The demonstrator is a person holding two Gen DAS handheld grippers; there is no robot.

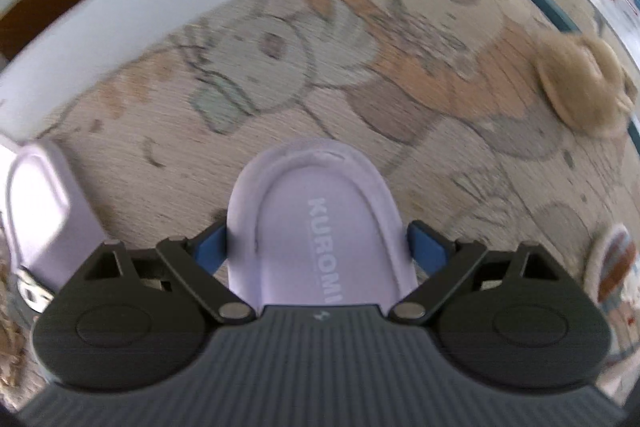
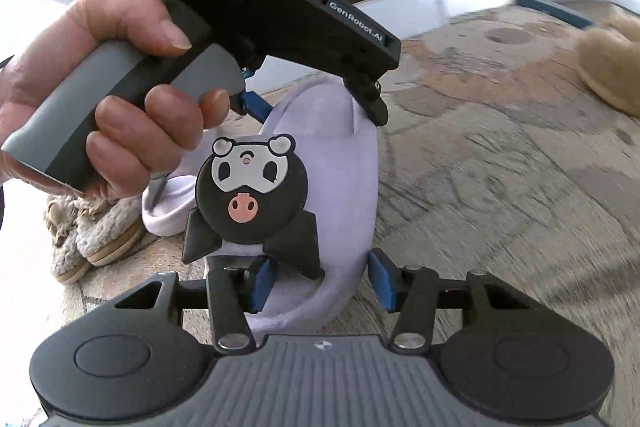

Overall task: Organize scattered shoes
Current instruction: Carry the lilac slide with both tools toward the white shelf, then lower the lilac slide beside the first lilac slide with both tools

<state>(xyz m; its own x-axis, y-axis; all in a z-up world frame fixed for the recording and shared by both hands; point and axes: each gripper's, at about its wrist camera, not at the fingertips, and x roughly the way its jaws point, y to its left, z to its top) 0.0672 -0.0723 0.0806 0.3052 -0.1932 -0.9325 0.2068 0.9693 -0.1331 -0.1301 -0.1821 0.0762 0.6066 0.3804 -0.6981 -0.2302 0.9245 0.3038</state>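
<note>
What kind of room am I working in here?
Most likely a home, perhaps a child's bedroom or entry area: a cartoon-print rug covers the floor, house slippers lie about, including a lilac slipper and a fluffy tan slipper, beside white furniture.

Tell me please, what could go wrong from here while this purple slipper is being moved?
1. Both the left gripper and the right gripper seem to clamp the same lilac slipper. If the hands move differently, it may twist or slip out.
2. One right pad sits just behind the cartoon charm, so it could catch or bend it.
3. The second lilac slipper and the fluffy slippers lie close by and may get knocked.
</note>
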